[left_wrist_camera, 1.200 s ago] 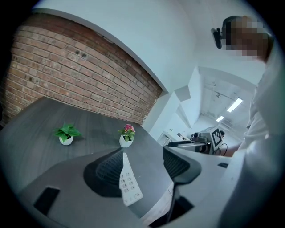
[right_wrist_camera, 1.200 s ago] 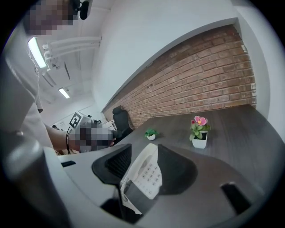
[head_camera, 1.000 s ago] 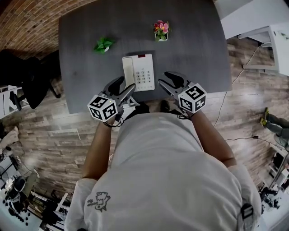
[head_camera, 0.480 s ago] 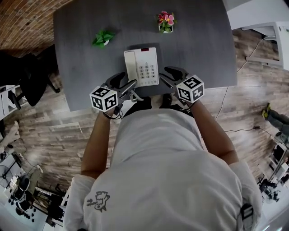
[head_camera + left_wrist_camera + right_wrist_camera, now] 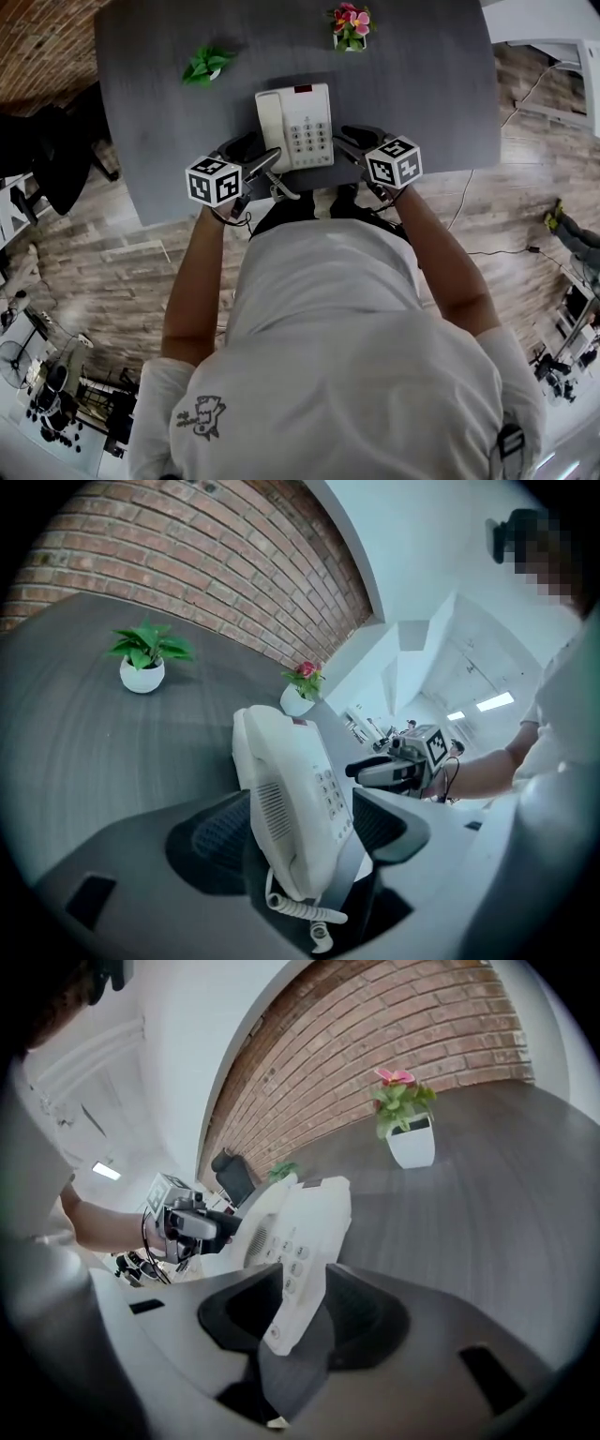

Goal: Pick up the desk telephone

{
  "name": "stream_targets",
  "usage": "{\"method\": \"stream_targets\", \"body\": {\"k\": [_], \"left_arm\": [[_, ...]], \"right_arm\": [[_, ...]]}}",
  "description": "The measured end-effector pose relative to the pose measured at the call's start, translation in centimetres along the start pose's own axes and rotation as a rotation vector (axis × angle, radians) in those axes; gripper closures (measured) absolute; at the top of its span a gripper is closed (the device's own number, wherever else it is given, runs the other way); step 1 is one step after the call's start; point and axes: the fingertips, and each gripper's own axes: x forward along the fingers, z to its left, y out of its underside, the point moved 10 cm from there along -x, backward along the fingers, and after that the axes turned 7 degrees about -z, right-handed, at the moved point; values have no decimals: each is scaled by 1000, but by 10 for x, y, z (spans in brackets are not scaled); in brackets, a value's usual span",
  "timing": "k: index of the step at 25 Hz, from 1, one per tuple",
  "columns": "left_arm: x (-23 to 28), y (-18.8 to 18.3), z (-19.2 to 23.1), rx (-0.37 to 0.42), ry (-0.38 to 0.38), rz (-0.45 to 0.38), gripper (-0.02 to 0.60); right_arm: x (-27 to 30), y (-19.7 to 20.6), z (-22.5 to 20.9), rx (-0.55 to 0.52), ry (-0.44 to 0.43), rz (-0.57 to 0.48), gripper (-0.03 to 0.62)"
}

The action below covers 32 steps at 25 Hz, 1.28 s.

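A white desk telephone (image 5: 295,127) with a keypad lies on the dark grey desk (image 5: 150,141). My left gripper (image 5: 251,155) reaches its near left corner and my right gripper (image 5: 354,142) its near right corner. In the left gripper view the telephone (image 5: 295,789) and its coiled cord (image 5: 300,907) stand between the jaws of the left gripper (image 5: 305,827), which have just been opening and show gaps. In the right gripper view the telephone's edge (image 5: 305,1232) lies between the jaws of the right gripper (image 5: 309,1312), which have just been closing and do not press on it.
A small green plant (image 5: 204,66) and a pot of pink flowers (image 5: 350,23) stand on the far part of the desk. A black chair (image 5: 52,155) is at the left, white furniture (image 5: 562,37) at the upper right, and a cable (image 5: 469,202) lies on the wood floor.
Both grippers have sunk toward the desk and slid forward, from short of the telephone to flanking its near corners. The telephone has not moved.
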Motion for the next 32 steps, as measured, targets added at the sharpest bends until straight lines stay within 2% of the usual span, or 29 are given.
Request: {"method": "stream_targets", "body": {"k": [7,12,24,32], "left_arm": [[19,12,19,-81,72,1,227],[25,16,29,-177,121,-20,227],[31,21,38,-216,185,-40,220],[29,18,33,-208,140,-25,245]], "right_arm": [[16,9,-10,58,-29,37,472],[24,10,-11,66,-63,62,479],[33,14,-21,155,-158,77,503],[34,13,-21,172,-151,80,511]]}}
